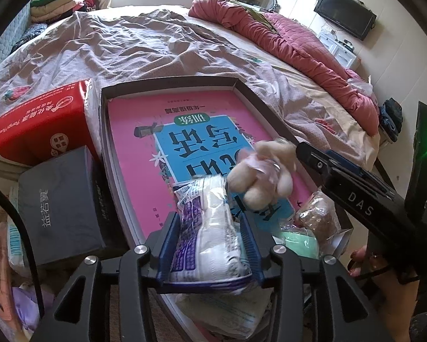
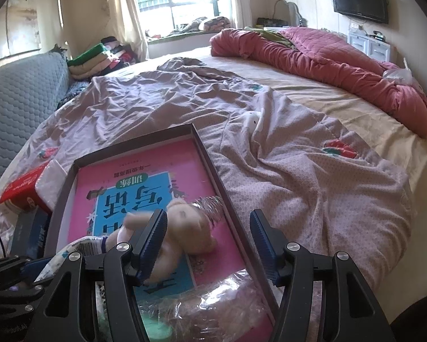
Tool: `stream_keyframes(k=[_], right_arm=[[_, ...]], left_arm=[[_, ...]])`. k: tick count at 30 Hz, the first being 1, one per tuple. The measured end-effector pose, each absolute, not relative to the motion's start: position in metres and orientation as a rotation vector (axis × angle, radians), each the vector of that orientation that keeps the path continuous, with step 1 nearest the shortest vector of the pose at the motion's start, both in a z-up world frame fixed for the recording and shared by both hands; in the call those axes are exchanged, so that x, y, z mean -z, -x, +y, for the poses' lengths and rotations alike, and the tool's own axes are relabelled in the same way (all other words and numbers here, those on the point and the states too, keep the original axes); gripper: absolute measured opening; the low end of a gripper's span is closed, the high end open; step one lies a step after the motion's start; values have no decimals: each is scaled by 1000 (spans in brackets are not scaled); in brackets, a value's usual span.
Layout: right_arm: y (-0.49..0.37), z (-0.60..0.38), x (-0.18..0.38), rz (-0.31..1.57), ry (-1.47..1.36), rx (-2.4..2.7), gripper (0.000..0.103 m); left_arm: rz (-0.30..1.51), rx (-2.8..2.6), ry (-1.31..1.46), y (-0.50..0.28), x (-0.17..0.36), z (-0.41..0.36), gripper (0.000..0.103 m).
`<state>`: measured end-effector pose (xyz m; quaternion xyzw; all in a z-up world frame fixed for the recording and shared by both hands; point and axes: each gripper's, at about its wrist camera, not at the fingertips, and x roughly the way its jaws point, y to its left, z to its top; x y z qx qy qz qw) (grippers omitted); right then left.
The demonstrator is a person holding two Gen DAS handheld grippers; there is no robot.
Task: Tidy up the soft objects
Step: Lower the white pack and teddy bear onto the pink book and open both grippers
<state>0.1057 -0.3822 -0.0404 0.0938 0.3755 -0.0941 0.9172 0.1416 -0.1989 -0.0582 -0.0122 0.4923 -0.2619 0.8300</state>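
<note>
Plush toy [image 2: 185, 228] blurred above pink book [image 2: 185, 154] in shallow box [image 2: 210, 154], apparently just released. Right gripper [image 2: 209, 243] half open, empty. Left gripper [image 1: 210, 245] loosely around white packet [image 1: 210, 228]; pad contact unclear. Lower packet beside toy before withdrawing.

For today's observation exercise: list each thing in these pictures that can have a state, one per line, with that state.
left gripper: jaws around the tissue pack
tissue pack: sealed, between the left pads
right gripper: open, holding nothing
plush toy: lying loose in the tray, blurred
tray: open-topped, on the bed
pink book: closed, flat in the tray
television: screen dark
</note>
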Motion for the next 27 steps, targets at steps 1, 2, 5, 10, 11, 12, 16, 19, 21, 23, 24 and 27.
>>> stream_keyframes(k=[1, 2, 5, 10, 11, 12, 16, 19, 21, 23, 24, 27], right_arm=[[-105, -382, 40, 771, -193, 194, 62], [-104, -383, 38, 768, -192, 196, 62], [-103, -382, 36, 762, -192, 193, 62], [-101, -381, 33, 764, -193, 181, 62], [-100, -380, 33, 764, -192, 176, 62], [-99, -379, 32, 763, -186, 174, 62], [-97, -377, 29, 765, -180, 165, 62], [-95, -376, 28, 763, -177, 162, 62], [-93, -375, 27, 765, -173, 158, 63], [-92, -374, 26, 762, -172, 157, 63], [-91, -373, 25, 759, -173, 152, 66], [-87, -373, 21, 748, -174, 154, 77]], left_arm=[[1044, 559, 29, -142, 58, -199, 47], [1042, 561, 33, -142, 57, -199, 48], [1031, 564, 32, -140, 54, -199, 50], [1003, 577, 37, -137, 47, -198, 55], [993, 578, 41, -136, 44, -197, 55], [988, 580, 44, -136, 42, -197, 55], [963, 563, 44, -134, 35, -194, 59], [955, 546, 46, -134, 31, -190, 59], [950, 537, 55, -134, 28, -187, 59], [946, 531, 58, -133, 25, -184, 59], [941, 526, 57, -132, 23, -183, 60], [931, 510, 38, -129, 20, -181, 61]])
